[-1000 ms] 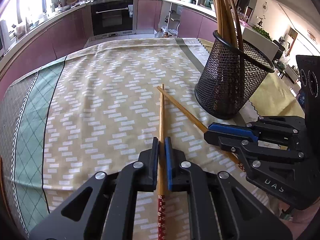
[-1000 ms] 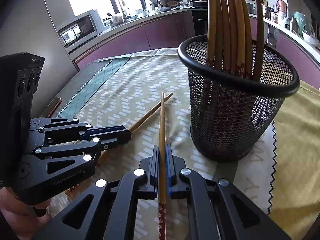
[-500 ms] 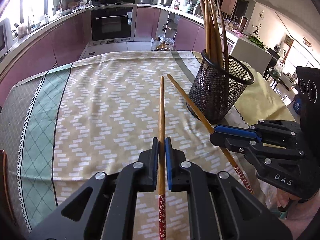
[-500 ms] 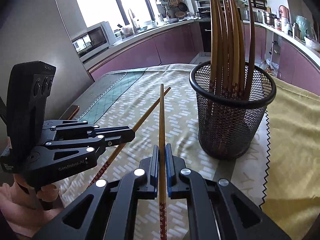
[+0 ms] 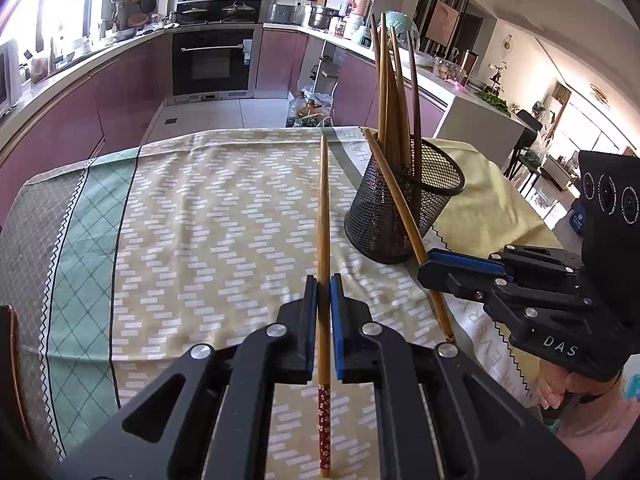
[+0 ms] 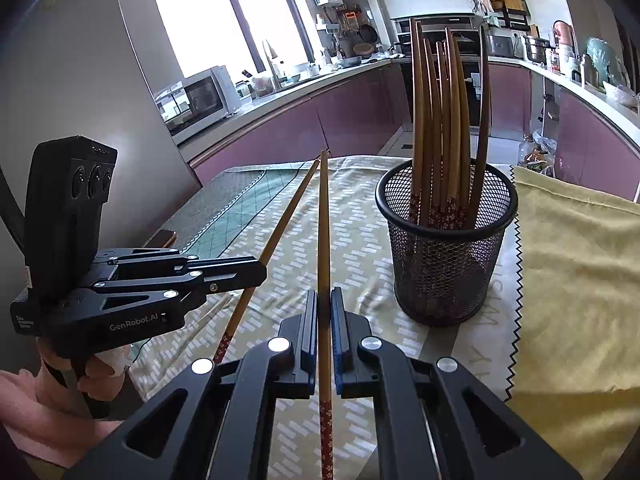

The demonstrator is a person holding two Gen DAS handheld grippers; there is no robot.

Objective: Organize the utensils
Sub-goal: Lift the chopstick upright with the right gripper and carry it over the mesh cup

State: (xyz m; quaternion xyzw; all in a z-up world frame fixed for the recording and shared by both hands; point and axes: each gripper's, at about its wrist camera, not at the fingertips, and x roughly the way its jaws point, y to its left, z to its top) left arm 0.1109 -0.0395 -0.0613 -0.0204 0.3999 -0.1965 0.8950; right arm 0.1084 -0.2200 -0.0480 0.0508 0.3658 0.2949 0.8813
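Both grippers have lifted since the earlier frames, and each chopstick now hangs clear of the tablecloth (image 5: 200,220). Left gripper (image 5: 324,300) is clamped tight on the left chopstick (image 5: 323,220) at frame centre; right gripper (image 6: 324,312) pinches the right chopstick (image 6: 324,232) likewise. Mesh holder (image 6: 444,264), right of centre, holds more chopsticks upright.

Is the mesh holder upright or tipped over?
Upright. The mesh holder stands on its base on the tablecloth, rim up, with chopsticks standing inside.
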